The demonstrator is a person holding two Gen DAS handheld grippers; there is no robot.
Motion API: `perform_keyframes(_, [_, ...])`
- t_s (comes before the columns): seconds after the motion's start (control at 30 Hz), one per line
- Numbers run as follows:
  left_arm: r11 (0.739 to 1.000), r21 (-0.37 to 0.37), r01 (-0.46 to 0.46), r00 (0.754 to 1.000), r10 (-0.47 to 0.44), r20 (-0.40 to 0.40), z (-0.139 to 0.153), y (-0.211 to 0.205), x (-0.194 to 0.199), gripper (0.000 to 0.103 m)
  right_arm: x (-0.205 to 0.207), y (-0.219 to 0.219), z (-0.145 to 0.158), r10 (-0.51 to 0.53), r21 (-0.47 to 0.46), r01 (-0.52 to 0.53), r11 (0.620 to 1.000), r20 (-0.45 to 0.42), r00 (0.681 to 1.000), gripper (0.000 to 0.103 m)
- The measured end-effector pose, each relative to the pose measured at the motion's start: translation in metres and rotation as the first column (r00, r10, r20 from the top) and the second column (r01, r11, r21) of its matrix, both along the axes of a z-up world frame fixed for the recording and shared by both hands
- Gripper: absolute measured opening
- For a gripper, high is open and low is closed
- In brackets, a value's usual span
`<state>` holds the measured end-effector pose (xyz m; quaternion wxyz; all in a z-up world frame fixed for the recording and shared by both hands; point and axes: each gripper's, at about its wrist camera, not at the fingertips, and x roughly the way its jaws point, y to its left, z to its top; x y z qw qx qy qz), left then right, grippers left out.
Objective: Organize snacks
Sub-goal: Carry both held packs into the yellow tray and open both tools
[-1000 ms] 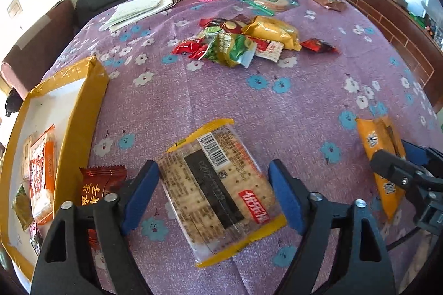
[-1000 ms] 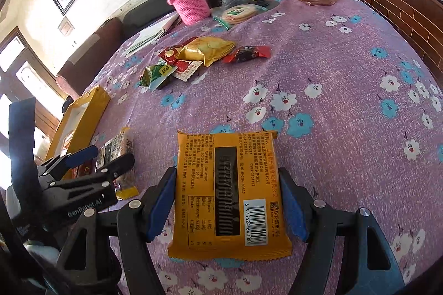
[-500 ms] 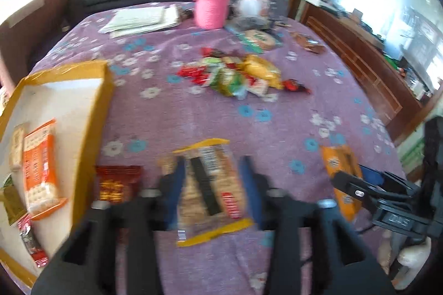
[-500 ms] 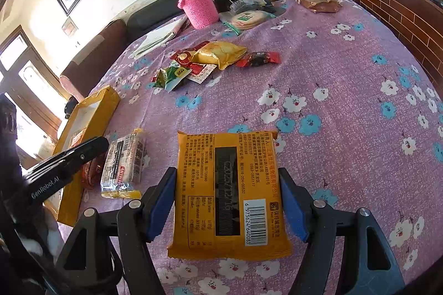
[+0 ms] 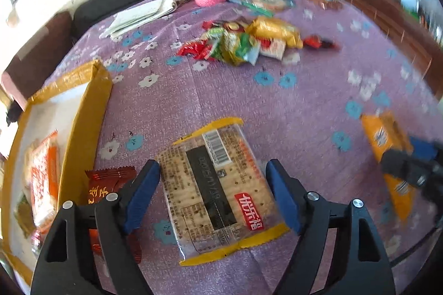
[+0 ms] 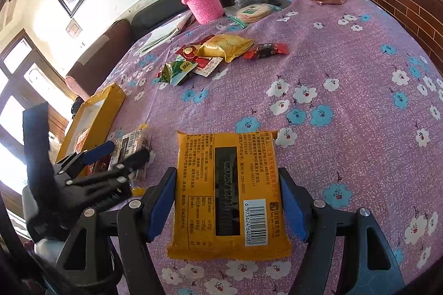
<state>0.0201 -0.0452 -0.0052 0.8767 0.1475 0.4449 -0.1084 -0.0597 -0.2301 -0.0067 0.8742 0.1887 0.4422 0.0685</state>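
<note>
A desk [image 6: 360, 51] under a purple flowered cloth fills both views. At its left edge lies a yellow box [image 5: 83, 112], open on top, with an orange packet [image 5: 44, 176] and other small packs inside. A pink flask [image 6: 203, 0] stands at the far end beside papers [image 5: 138, 15]. A heap of snacks [image 5: 249, 43] sits mid-desk, well apart from both grippers. The left gripper [image 5: 213, 195] hangs over a clear cracker pack [image 5: 213, 189] lying flat on the cloth; its fingers have just been opening and stand wide, the pack between them with a gap at each side, not pressed. Just left of it a red-brown packet [image 5: 108, 184] lies against the box wall. The right gripper [image 6: 227, 203] has its blue pads right against the long edges of an orange pack [image 6: 227, 192], barcode side up; the pack seems to rest on the cloth, and real clamping cannot be told
</note>
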Motion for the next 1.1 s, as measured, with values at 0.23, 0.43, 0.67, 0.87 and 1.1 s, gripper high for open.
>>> perform_keyframes(0.23, [0.996, -0.087, -0.004, 1.000, 0.004, -0.001, 0.011, 0.010, -0.007, 0.070, 0.002, 0.006, 0.002, 0.005, 0.000, -0.005, 1.000, -0.002, 1.000, 0.072])
perform_keyframes(0.43, [0.983, -0.182, -0.020, 0.998, 0.031, 0.056, 0.046, 0.031, -0.026, 0.070, -0.001, 0.022, 0.020, 0.031, -0.011, -0.031, 0.999, 0.024, 0.999, 0.072])
perform_keyframes(0.67, [0.956, -0.275, -0.106, 0.983, 0.142, 0.117, 0.104, 0.111, -0.043, 0.070, 0.015, 0.084, 0.059, 0.176, 0.024, -0.178, 0.984, 0.075, 0.982, 0.072])
perform_keyframes(0.87, [0.948, -0.203, -0.247, 0.945, 0.282, 0.164, 0.113, 0.198, -0.029, 0.071, 0.048, 0.171, 0.081, 0.318, 0.064, -0.324, 0.944, 0.089, 0.944, 0.071])
perform_keyframes(1.1, [0.907, -0.211, -0.365, 0.916, 0.390, 0.094, 0.080, 0.273, 0.018, 0.071, 0.087, 0.276, 0.069, 0.424, 0.020, -0.425, 0.905, 0.045, 0.904, 0.071])
